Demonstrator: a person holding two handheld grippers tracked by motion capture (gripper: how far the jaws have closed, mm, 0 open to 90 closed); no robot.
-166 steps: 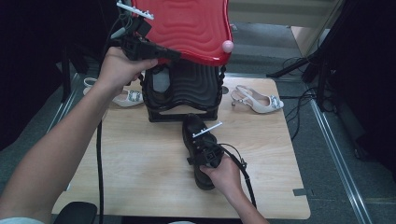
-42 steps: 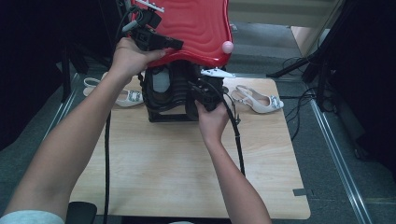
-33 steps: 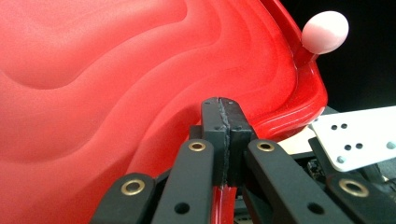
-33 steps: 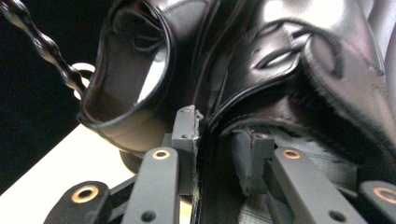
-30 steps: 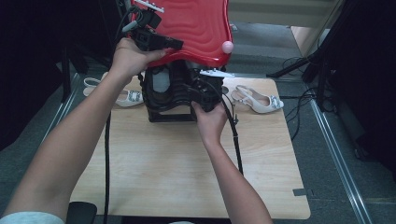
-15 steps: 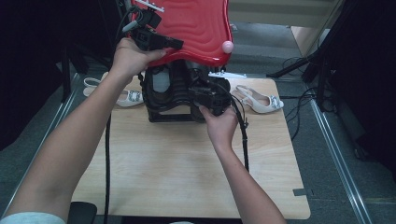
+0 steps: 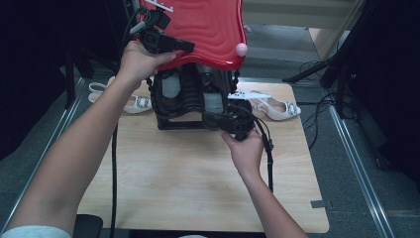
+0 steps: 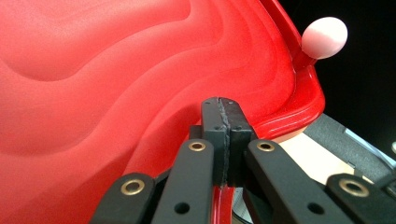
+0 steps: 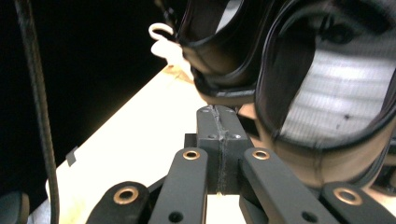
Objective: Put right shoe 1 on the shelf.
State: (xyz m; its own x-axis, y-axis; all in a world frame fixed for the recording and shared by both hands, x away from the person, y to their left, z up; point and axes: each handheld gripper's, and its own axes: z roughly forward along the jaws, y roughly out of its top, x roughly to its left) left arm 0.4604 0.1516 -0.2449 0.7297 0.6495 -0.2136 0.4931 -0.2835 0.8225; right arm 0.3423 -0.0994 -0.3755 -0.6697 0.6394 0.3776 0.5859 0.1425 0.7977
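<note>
A black ribbed box [image 7: 181, 99] stands at the back of the wooden table [image 7: 198, 188]. Its glossy red lid [image 7: 208, 25] is tilted up, with a pink knob [image 7: 241, 49] at its corner. My left gripper [image 7: 185, 47] is shut on the lid's front rim; in the left gripper view the red lid [image 8: 93, 93] passes between the closed jaws of the left gripper [image 8: 223, 105], and the pink knob [image 8: 324, 37] shows at upper right. My right gripper [image 7: 205, 118] is shut with nothing between its jaws, right at the box's open front. In the right gripper view the right gripper [image 9: 218, 112] points at the box's dark openings [image 9: 327, 93].
One white heeled sandal [image 7: 131, 101] lies left of the box, and another white sandal [image 7: 275, 106] lies to its right at the table's back edge. Cables trail on the grey floor at right [image 7: 317, 106]. A metal rail [image 7: 356, 158] runs along the table's right side.
Earlier the right gripper held a black shoe at mid-table and carried it to the box. Over the last second the right hand has drawn slightly right and back, without the shoe. The left hand holds still.
</note>
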